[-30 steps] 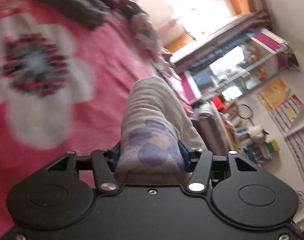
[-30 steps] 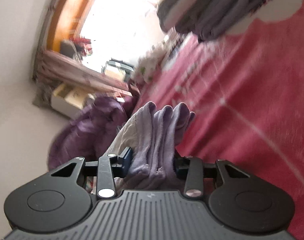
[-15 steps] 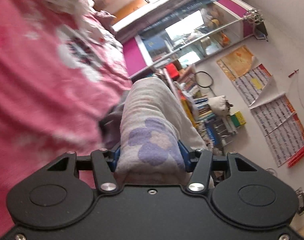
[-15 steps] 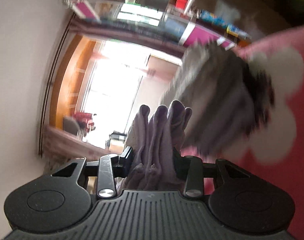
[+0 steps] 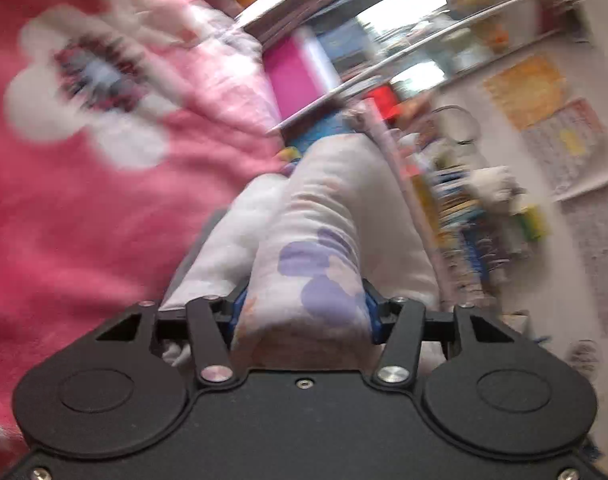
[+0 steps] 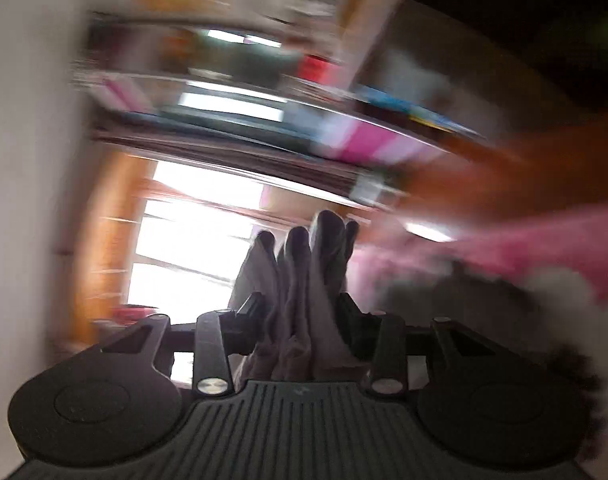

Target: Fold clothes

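My left gripper (image 5: 304, 304) is shut on a thick fold of a pale garment (image 5: 323, 216) printed with lilac flowers; the cloth bulges up between the blue pads and hangs forward over the pink blanket (image 5: 84, 216). My right gripper (image 6: 302, 312) is shut on a bunch of lilac-grey cloth (image 6: 304, 264), whose gathered folds stand up above the pads. That view is heavily blurred and points at a bright window. I cannot tell whether both grippers hold the same garment.
The pink blanket has white flowers (image 5: 92, 88) on it. Beyond its edge stand a magenta cabinet (image 5: 300, 76) and cluttered shelves (image 5: 463, 208). Posters (image 5: 543, 104) hang on the wall. In the right wrist view, a dark blurred mass (image 6: 503, 320) lies on the blanket at right.
Both grippers keep their hold on the cloth. Both views have swung: the left now shows more blanket again, the right has tilted up from the bed toward the window and cabinet.
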{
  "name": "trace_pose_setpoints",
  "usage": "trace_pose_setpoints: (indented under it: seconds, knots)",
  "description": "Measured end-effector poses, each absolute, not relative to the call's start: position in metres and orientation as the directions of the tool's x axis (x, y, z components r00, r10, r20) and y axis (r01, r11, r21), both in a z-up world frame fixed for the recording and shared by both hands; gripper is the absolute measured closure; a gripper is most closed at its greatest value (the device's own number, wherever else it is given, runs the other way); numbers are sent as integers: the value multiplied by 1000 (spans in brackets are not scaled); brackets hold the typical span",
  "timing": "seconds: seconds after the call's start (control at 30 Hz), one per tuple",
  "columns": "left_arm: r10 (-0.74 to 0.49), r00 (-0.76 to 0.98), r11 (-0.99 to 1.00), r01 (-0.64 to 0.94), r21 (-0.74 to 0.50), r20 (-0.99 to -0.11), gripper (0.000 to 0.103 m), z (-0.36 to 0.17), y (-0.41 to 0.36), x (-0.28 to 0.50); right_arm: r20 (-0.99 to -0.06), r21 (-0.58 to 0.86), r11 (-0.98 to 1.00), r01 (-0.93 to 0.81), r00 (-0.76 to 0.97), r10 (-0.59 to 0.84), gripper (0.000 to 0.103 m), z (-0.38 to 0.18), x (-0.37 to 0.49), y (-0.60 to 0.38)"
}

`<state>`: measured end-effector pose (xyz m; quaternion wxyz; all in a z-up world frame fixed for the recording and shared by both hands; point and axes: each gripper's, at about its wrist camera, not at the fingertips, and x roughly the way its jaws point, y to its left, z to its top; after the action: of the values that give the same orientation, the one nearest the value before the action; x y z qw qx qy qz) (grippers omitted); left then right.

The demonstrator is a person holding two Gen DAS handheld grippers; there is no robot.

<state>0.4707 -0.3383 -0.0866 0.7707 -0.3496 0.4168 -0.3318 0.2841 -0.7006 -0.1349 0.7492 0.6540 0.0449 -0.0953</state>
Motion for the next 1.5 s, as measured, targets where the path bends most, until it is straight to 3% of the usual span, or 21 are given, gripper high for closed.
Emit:
trace_pose_setpoints:
  seconds: [0.07,0.2,0.27,0.47,0.53,0.6,0.67,0.83,0.93,0.97,1.23,1.5]
  knots:
    - [-796,447,537,211,-817,-407,49,-82,-335,467,-168,977,119,176,983,-81,66,-157,287,-701]
    - [-800,459,509,179,-842,-386,42,-73,-327,461,-198,955,212,208,978,-69,59,-130,294,-703]
    - [-793,470,519,190,-833,-387,38,-61,-324,456,-205,952,218,216,976,-71,51,-122,296,-705]
    - [-769,505,541,186,-820,-392,35,-42,-298,430,-199,933,276,231,970,-138,46,-95,248,-707]
    - [-752,516,567,190,-802,-410,30,-39,-288,418,-209,924,294,243,968,-143,44,-92,233,-703]
    - [-732,518,606,200,-770,-442,21,-33,-283,405,-223,908,330,260,964,-147,41,-86,217,-693]
    - [-717,521,641,230,-733,-463,19,-26,-279,389,-239,891,361,275,961,-143,36,-78,202,-681]
    - [-692,530,699,324,-637,-490,11,-6,-270,346,-285,825,481,297,953,-99,33,-49,181,-642]
    - [-655,557,748,381,-544,-511,3,11,-269,321,-319,779,535,326,942,-110,18,-31,166,-618]
    - [-642,565,762,395,-513,-519,2,17,-269,313,-324,770,548,328,940,-108,17,-26,162,-611]
    - [-497,666,864,438,-248,-556,1,59,-280,256,-379,673,643,367,917,-126,1,22,132,-559]
    - [-506,693,855,482,-192,-514,0,80,-270,216,-439,545,717,435,876,-198,0,55,102,-527]
